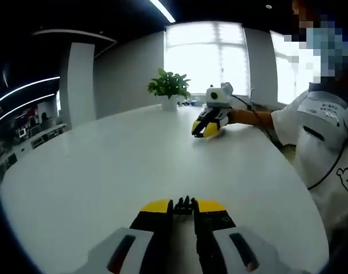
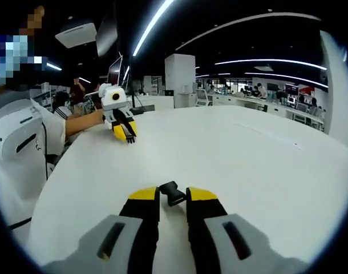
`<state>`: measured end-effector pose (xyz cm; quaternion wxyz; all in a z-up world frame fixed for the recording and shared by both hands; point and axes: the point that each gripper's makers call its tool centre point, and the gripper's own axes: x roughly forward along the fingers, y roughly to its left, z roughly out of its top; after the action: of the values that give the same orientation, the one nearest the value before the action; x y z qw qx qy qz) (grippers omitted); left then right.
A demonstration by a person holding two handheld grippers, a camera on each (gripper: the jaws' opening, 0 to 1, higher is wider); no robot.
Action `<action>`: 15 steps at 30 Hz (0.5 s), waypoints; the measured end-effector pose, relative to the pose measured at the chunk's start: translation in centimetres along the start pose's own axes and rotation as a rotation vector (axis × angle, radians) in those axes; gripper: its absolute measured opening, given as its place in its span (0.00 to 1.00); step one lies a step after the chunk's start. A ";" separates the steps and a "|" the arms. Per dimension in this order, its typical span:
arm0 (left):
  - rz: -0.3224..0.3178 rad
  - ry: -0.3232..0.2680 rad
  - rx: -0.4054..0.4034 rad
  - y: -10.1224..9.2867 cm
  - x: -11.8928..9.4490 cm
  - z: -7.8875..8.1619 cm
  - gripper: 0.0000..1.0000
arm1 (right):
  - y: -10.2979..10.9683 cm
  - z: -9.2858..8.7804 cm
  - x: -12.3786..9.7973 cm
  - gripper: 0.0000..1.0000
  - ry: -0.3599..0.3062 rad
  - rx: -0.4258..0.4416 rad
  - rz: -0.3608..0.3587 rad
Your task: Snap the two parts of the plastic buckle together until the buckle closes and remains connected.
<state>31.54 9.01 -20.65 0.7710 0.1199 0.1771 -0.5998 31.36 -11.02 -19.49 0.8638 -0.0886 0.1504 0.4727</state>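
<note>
In the left gripper view, my left gripper (image 1: 184, 210) is shut on a black buckle part (image 1: 185, 204) whose prongs stick out past the yellow tips, low over the white table (image 1: 105, 171). In the right gripper view, my right gripper (image 2: 173, 200) is shut on the other black buckle part (image 2: 172, 193), which pokes forward from between the jaws. The two grippers face each other across the table, far apart. The right gripper (image 1: 208, 127) appears at the far side in the left gripper view, and the left gripper (image 2: 126, 132) at the far left in the right gripper view.
A person in a white shirt (image 1: 319, 131) stands at the table's edge and holds both grippers. A potted plant (image 1: 169, 87) stands at the far end by the windows. Office desks and other people (image 2: 77, 91) lie beyond the table.
</note>
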 end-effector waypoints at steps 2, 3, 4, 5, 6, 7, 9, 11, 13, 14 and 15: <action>0.001 -0.009 0.002 0.0 0.3 0.5 0.13 | 0.4 0.4 0.4 0.17 -0.002 0.006 -0.009; -0.001 -0.011 0.004 -0.1 0.4 0.7 0.13 | 0.6 0.5 0.6 0.17 -0.002 0.009 -0.013; -0.001 -0.013 0.007 -0.1 0.5 0.8 0.13 | 0.9 0.8 0.7 0.17 -0.008 0.013 -0.016; 0.001 -0.017 0.009 -0.2 0.8 1.1 0.13 | 1.1 1.0 0.9 0.17 -0.013 0.021 -0.017; 0.002 -0.017 0.009 -0.2 0.9 1.2 0.13 | 1.3 1.2 1.0 0.17 -0.015 0.031 -0.023; 0.003 -0.018 0.011 -0.2 1.0 1.3 0.13 | 1.3 1.2 1.1 0.17 -0.015 0.035 -0.026; 0.007 -0.018 0.019 -0.3 1.5 1.6 0.13 | 1.6 1.4 1.4 0.17 -0.015 0.050 -0.042; 0.008 -0.018 0.021 -0.3 2.0 1.7 0.13 | 1.8 1.4 1.8 0.17 -0.006 0.067 -0.062; 0.014 -0.015 0.024 -0.4 2.5 1.8 0.13 | 2.0 1.3 2.0 0.17 -0.004 0.081 -0.073; 0.018 -0.015 0.024 -0.4 2.6 1.8 0.13 | 2.1 1.2 2.1 0.17 -0.001 0.085 -0.071; 0.021 -0.014 0.023 -0.3 2.8 1.8 0.13 | 2.3 1.1 2.3 0.17 0.004 0.086 -0.070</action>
<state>32.05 5.74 -20.17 0.7770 0.1264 0.1635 -0.5946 30.76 -7.65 -19.22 0.8824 -0.0576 0.1693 0.4351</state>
